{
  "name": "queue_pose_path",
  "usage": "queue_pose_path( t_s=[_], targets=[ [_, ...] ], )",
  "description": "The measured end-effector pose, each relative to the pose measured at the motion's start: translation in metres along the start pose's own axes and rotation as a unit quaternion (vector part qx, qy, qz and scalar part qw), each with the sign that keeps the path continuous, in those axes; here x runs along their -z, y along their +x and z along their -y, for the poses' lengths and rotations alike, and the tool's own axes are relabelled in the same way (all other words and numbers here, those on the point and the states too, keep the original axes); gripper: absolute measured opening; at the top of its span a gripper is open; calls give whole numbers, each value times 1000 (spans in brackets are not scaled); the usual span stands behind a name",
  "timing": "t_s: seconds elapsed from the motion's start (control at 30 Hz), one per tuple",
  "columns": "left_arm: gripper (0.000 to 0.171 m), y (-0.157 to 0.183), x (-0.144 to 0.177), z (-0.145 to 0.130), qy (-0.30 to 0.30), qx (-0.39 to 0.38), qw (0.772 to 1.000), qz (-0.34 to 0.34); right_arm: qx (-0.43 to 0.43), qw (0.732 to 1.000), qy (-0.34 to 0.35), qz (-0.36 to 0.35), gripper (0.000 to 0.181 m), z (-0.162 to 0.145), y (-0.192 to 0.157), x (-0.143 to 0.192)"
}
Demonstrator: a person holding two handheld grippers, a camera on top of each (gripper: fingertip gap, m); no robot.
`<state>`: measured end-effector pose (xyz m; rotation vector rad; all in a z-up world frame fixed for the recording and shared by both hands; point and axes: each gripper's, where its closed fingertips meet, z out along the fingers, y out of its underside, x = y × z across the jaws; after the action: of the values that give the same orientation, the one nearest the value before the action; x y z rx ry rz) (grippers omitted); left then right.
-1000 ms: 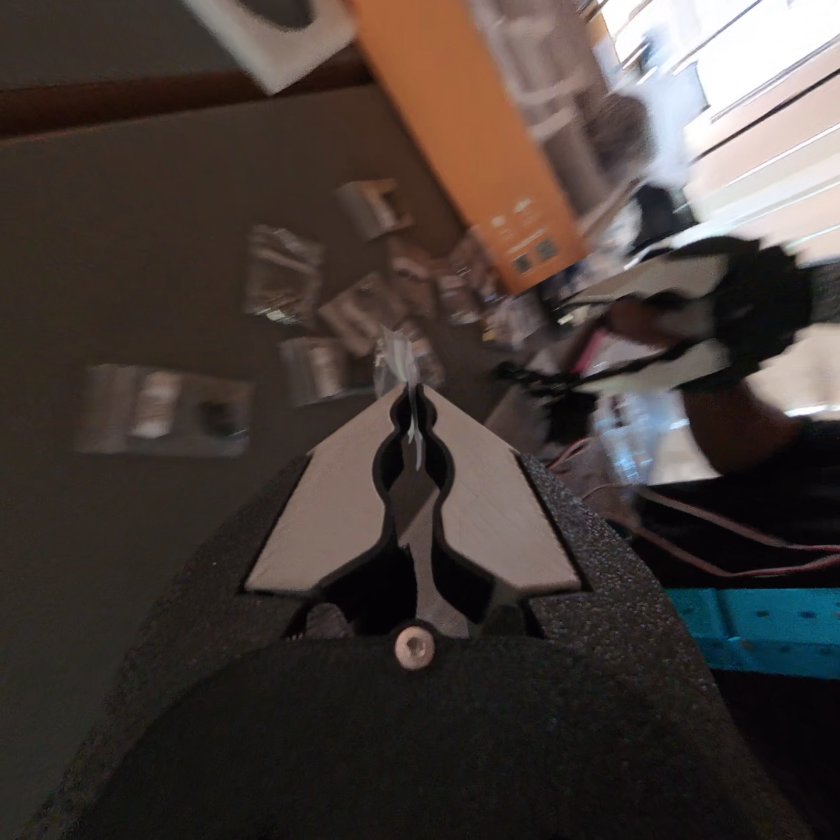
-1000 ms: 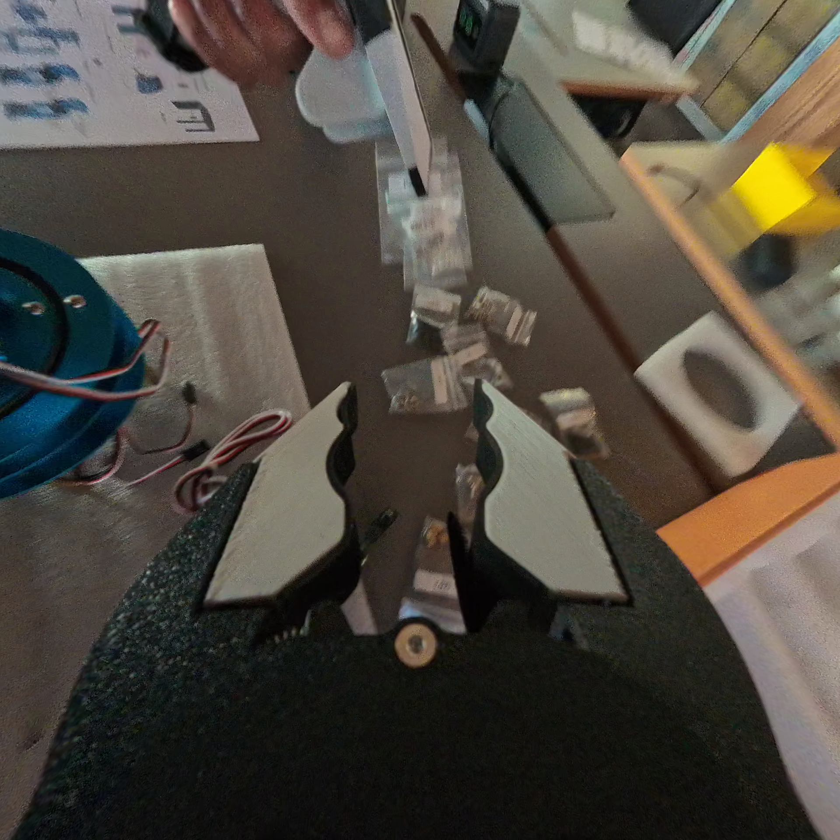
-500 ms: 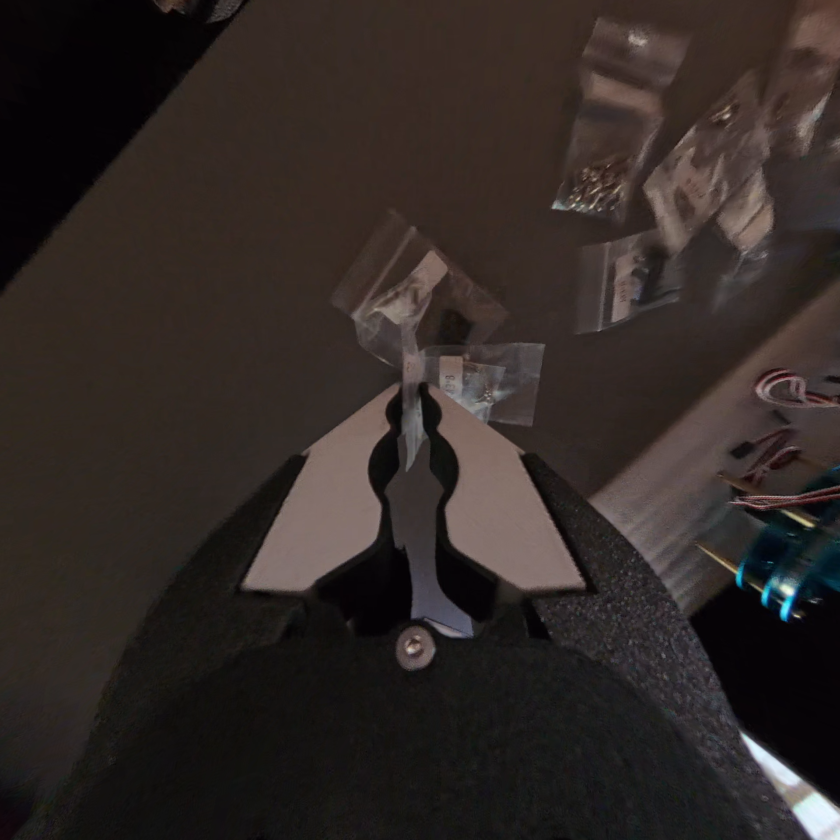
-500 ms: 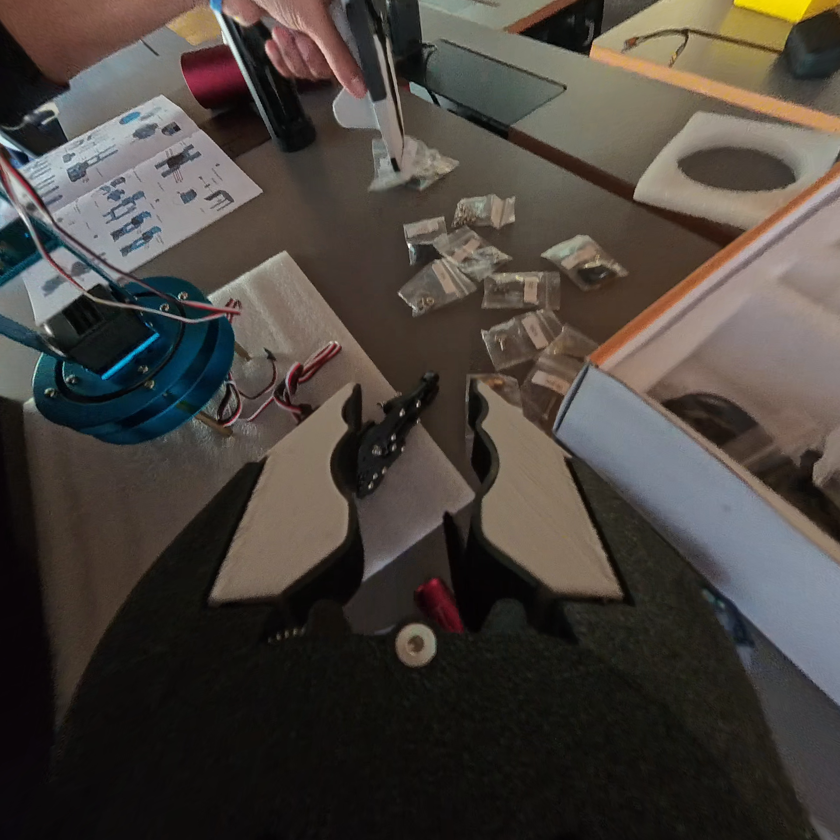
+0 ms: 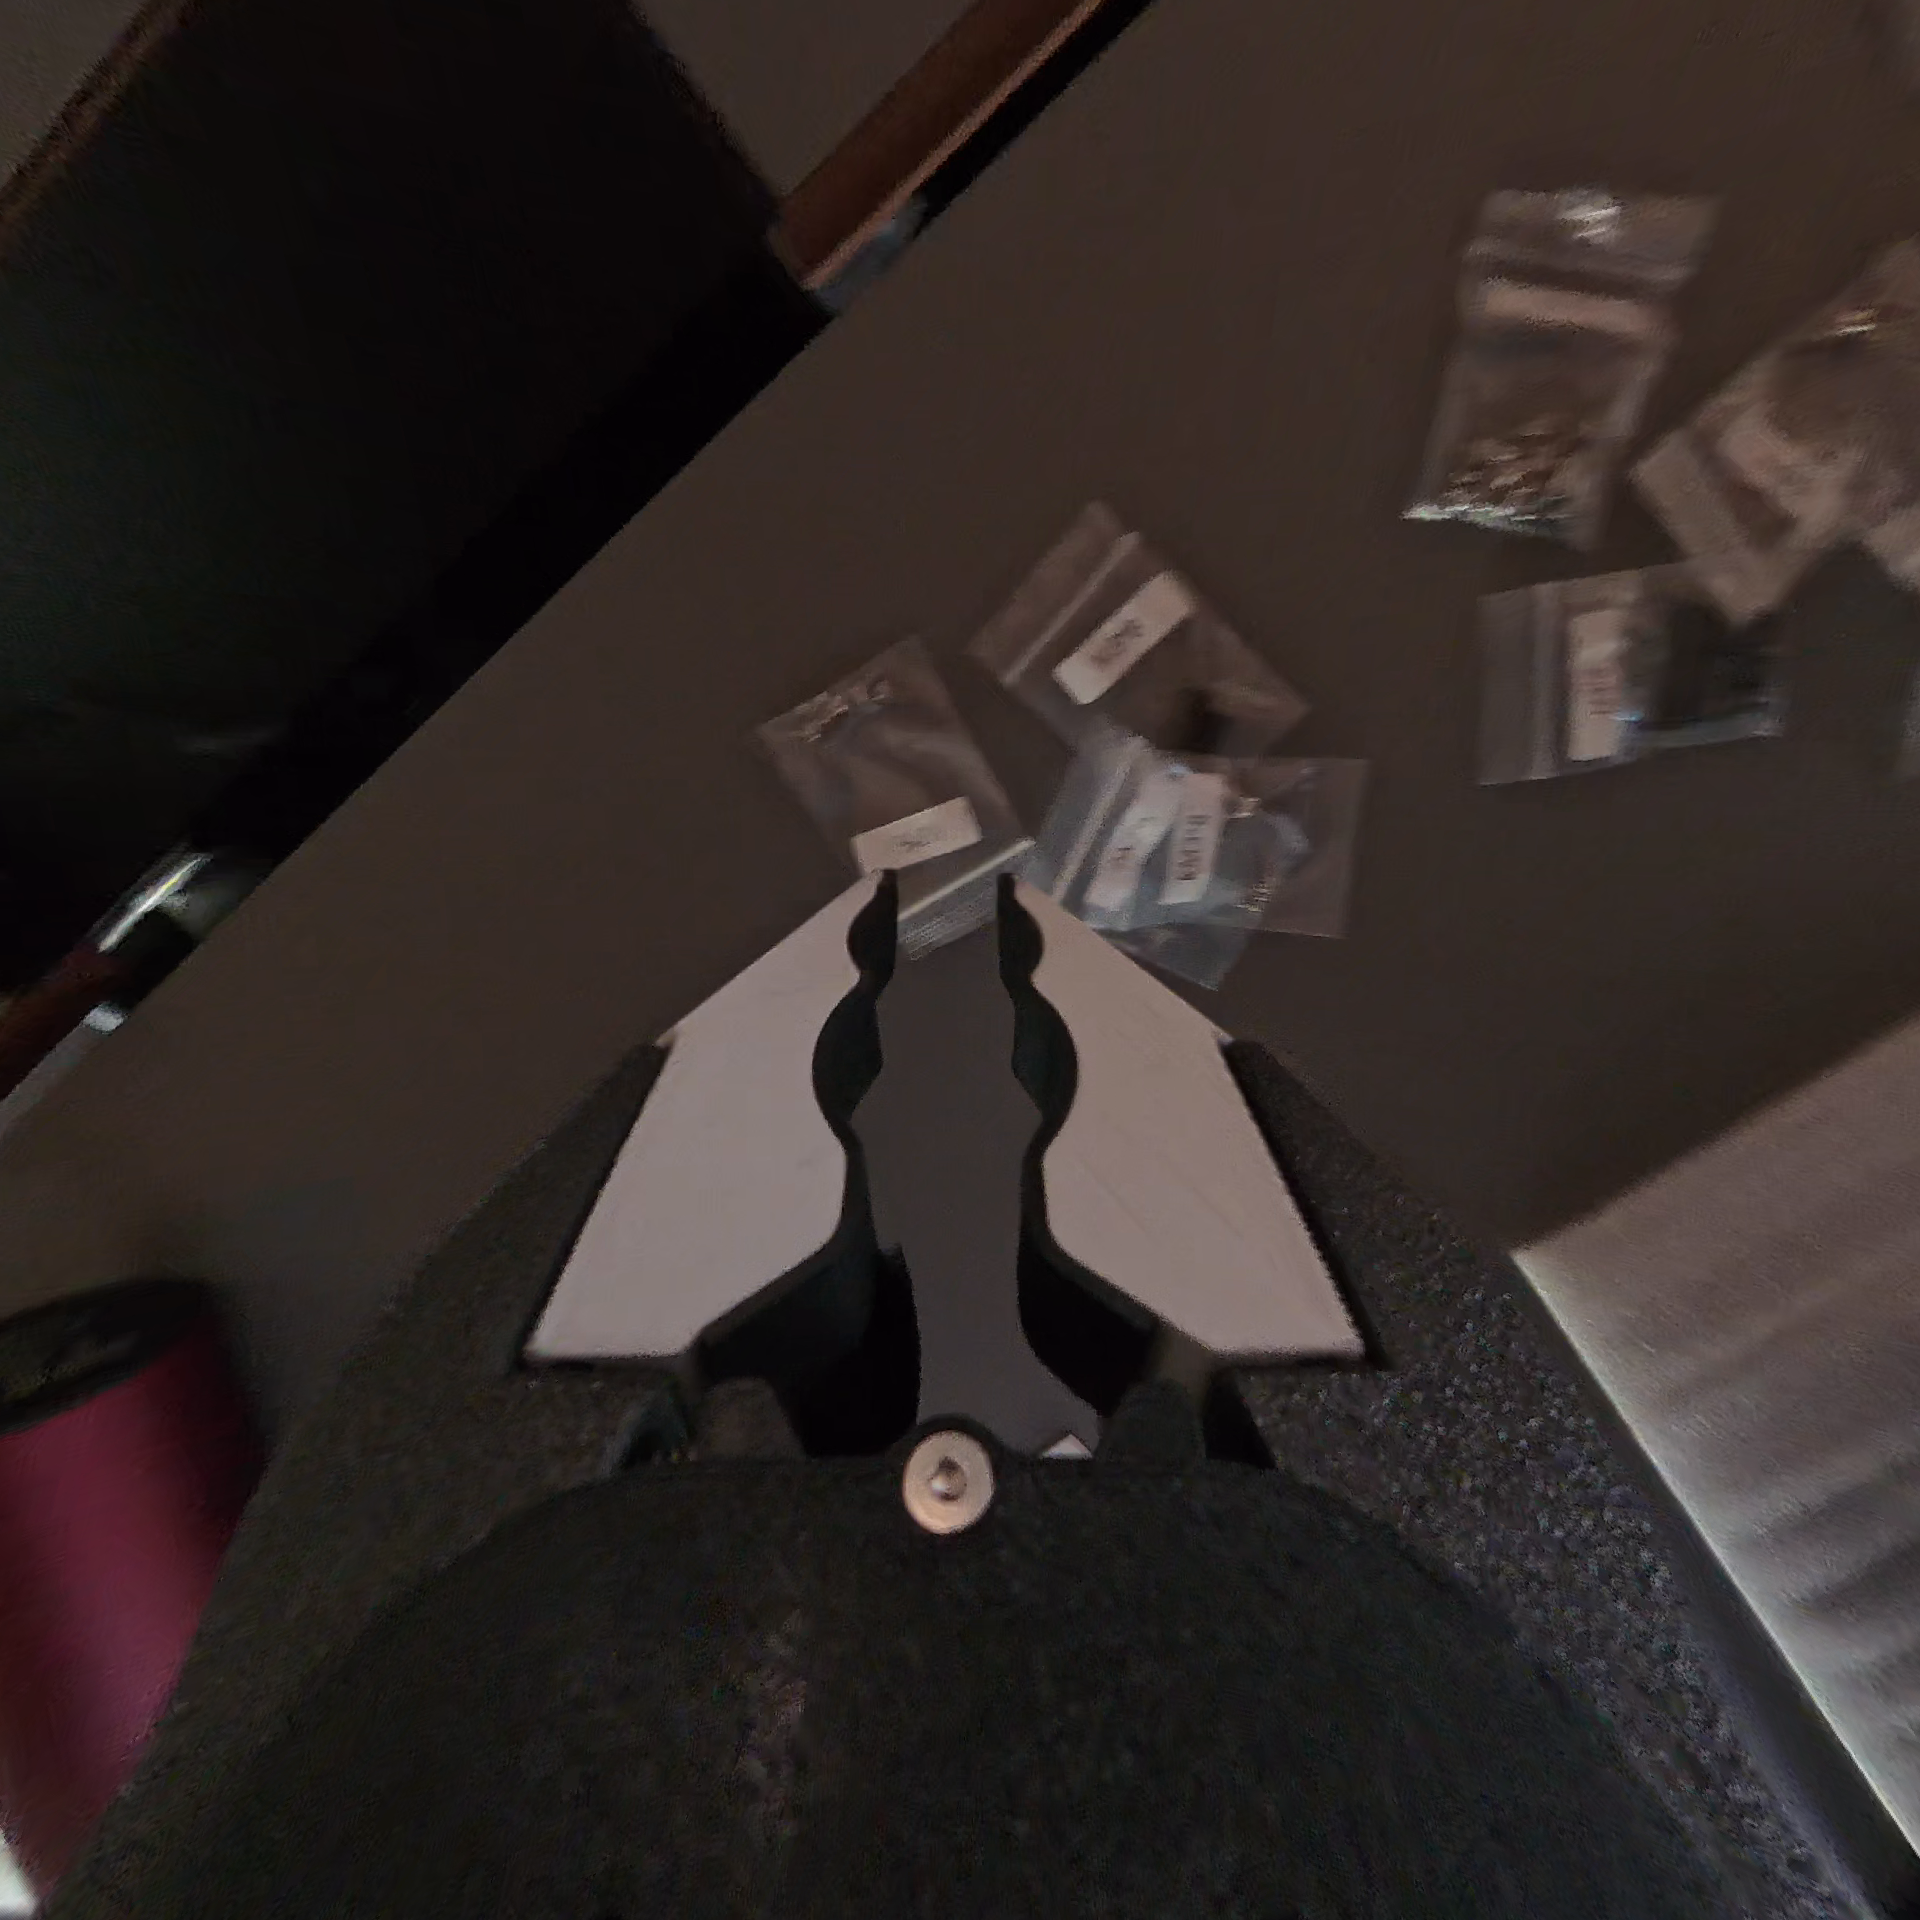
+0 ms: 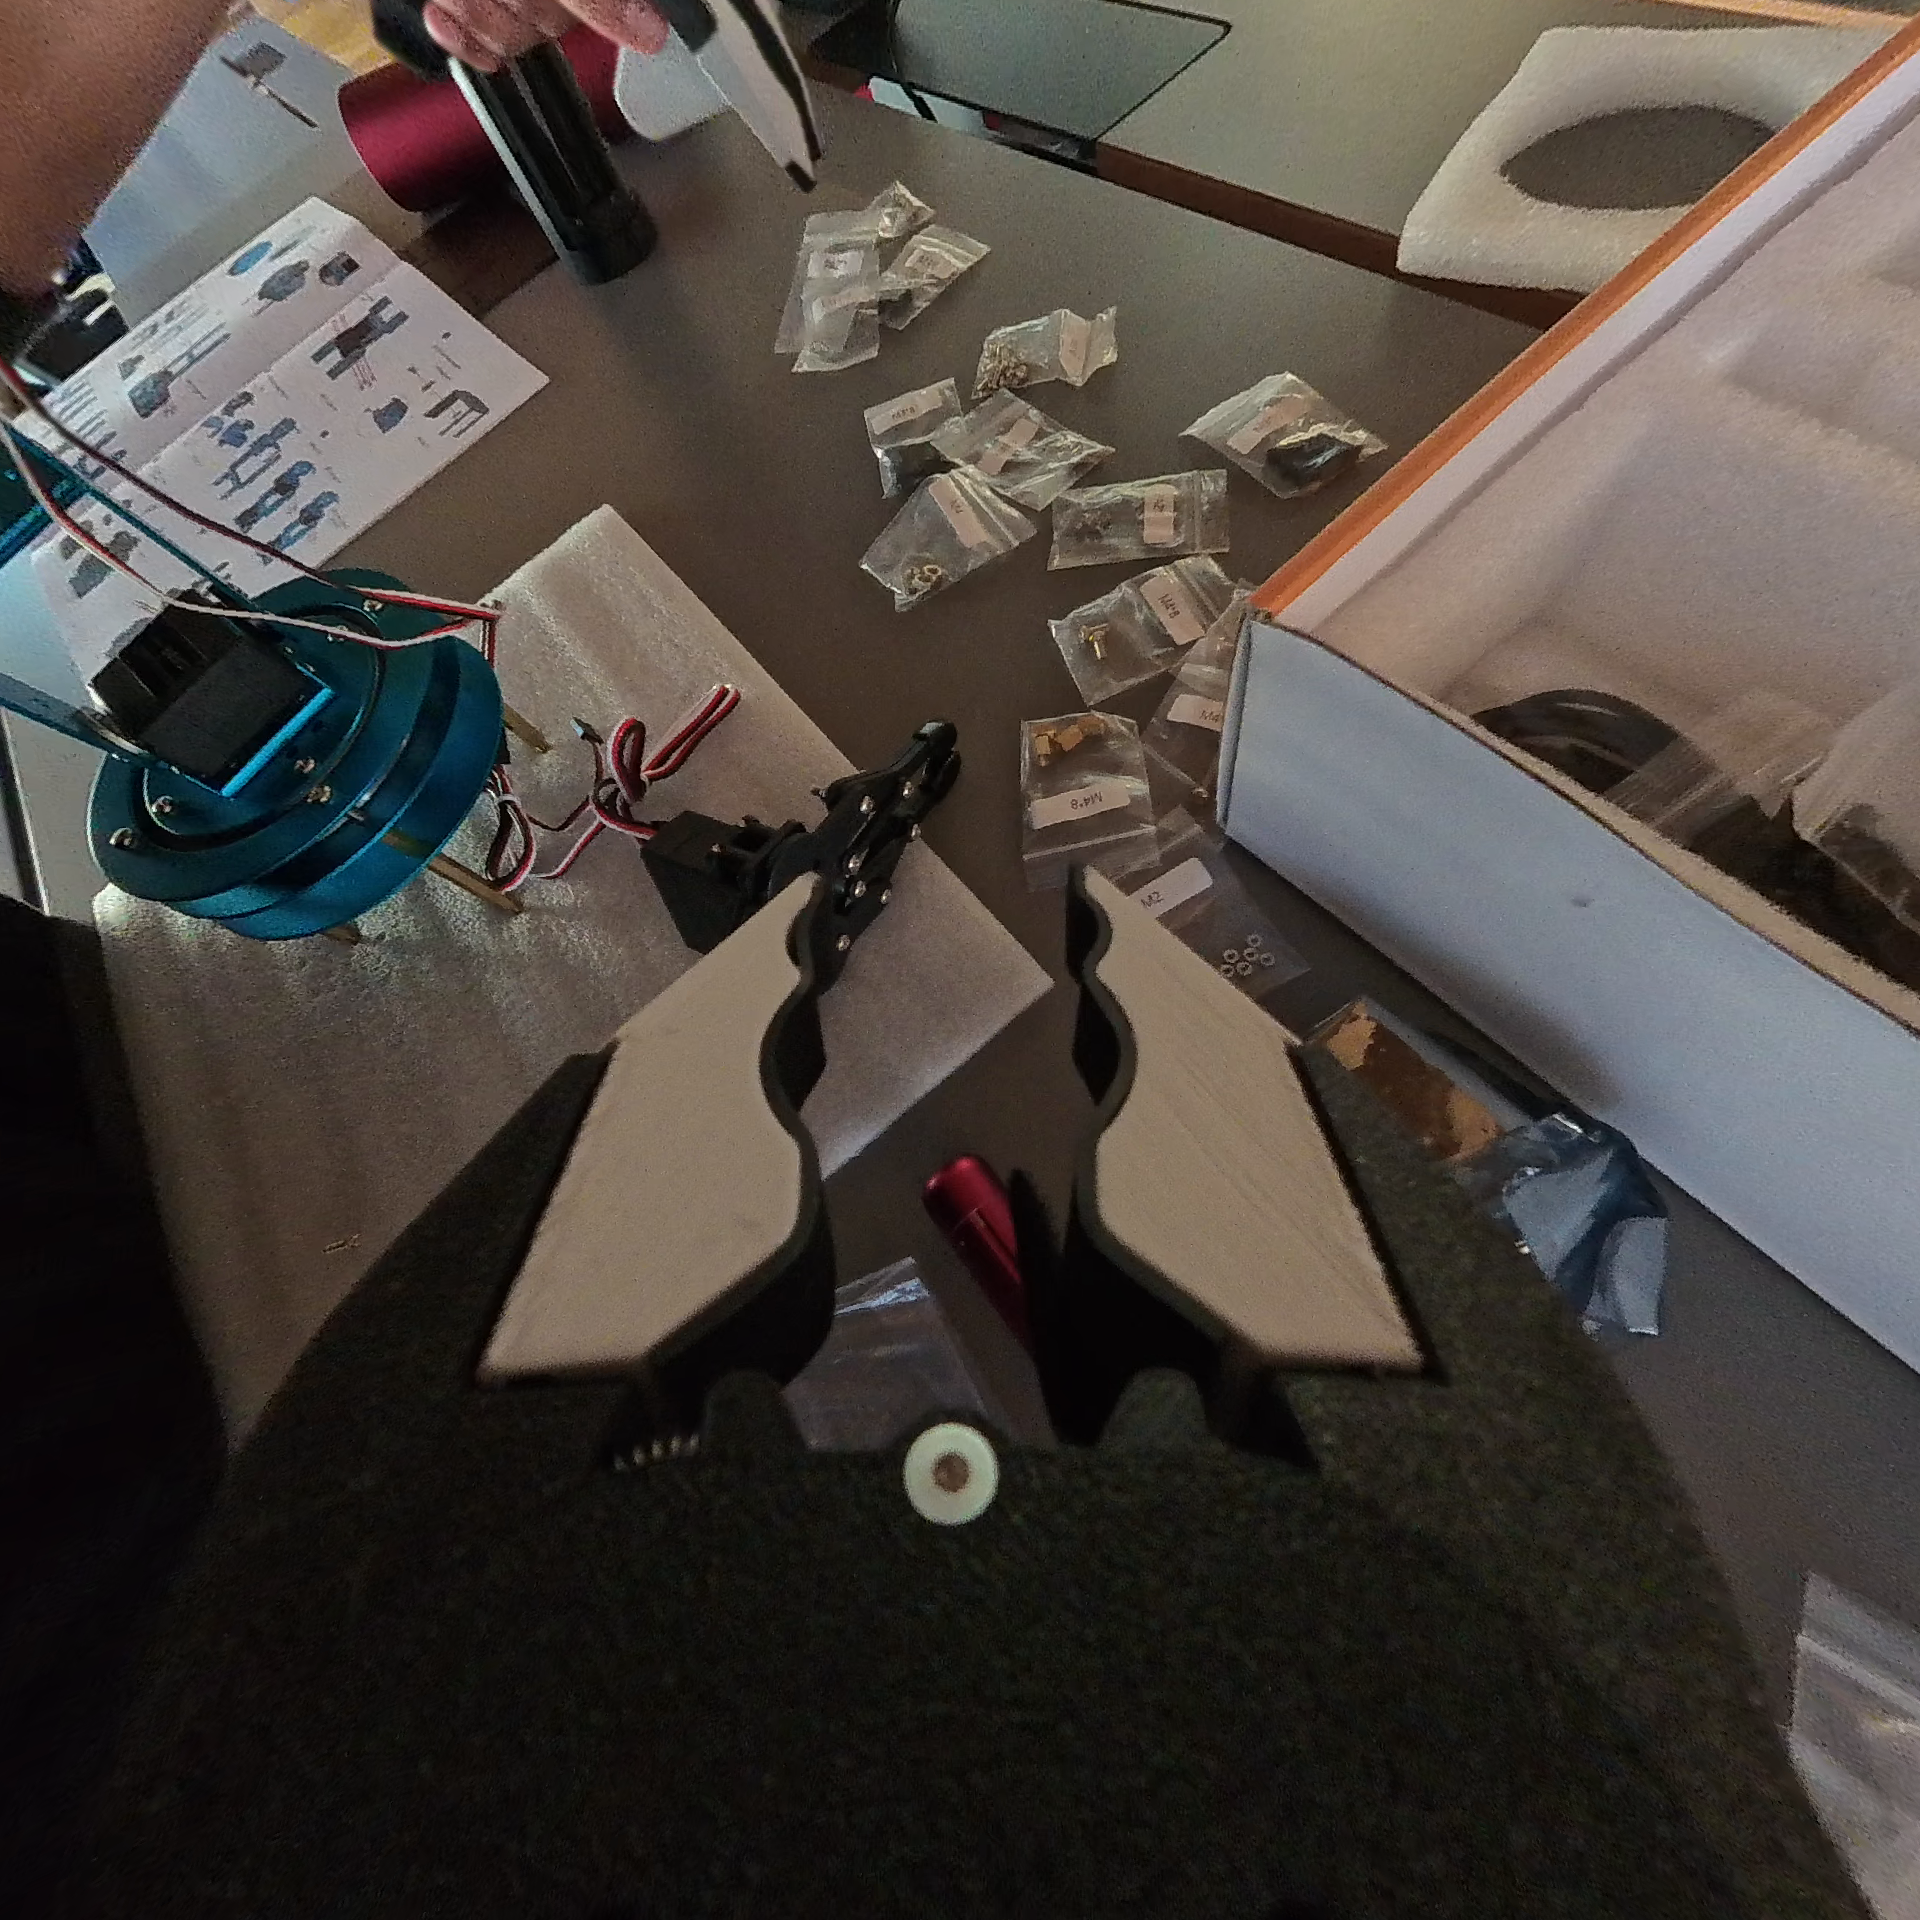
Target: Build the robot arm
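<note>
Left gripper (image 5: 940, 888) just dropped its little parts bag (image 5: 902, 769)

Half a second ago the left jaws were pinching a clear zip bag; now they're sitting slightly apart with nothing between them, and that bag is lying on the dark worktop (image 5: 520, 810) right at the tips, around 12 o'clock, touching a small pile of bags (image 5: 1195, 831) at 1 o'clock. Right gripper (image 6: 940, 894) is hanging wide open and empty over the white foam sheet (image 6: 665, 997), with the black bracket piece (image 6: 831, 831) at 11 o'clock and the cardboard box (image 6: 1507, 935) at 3 o'clock.
</note>
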<state>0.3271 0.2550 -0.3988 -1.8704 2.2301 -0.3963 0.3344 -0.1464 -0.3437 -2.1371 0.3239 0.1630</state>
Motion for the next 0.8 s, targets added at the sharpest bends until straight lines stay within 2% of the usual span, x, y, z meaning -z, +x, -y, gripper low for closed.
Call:
queue_pose_path(
  t_s=[0.07, 0.2, 0.33, 0.4, 0.6, 0.73, 0.8],
  targets=[
    [22, -2, -3, -3, 5, 9, 1000, 4, -3, 1000, 0, 3, 44, 1, 1, 0],
    [25, 38, -6, 4, 80, 12, 994, -73, -5, 1000, -3, -3, 43, -1, 4, 1],
    [25, 50, -29, -9, 79, 11, 995, -54, -23, 1000, -4, 3, 43, -5, 6, -1],
    [24, 48, -28, -10, 92, 31, 994, -57, -28, 1000, -7, 6, 43, -6, 6, -2],
    [26, 26, -21, -31, 79, 51, 995, -37, -37, 999, -9, 8, 42, -8, 6, -5],
    [28, 22, -14, -26, 88, 45, 995, -27, -38, 999, -11, 5, 41, -8, 7, -7],
    [30, 16, -9, -20, 94, 34, 995, 1, -38, 999, -10, 3, 40, -7, 7, -7]
  ],
)
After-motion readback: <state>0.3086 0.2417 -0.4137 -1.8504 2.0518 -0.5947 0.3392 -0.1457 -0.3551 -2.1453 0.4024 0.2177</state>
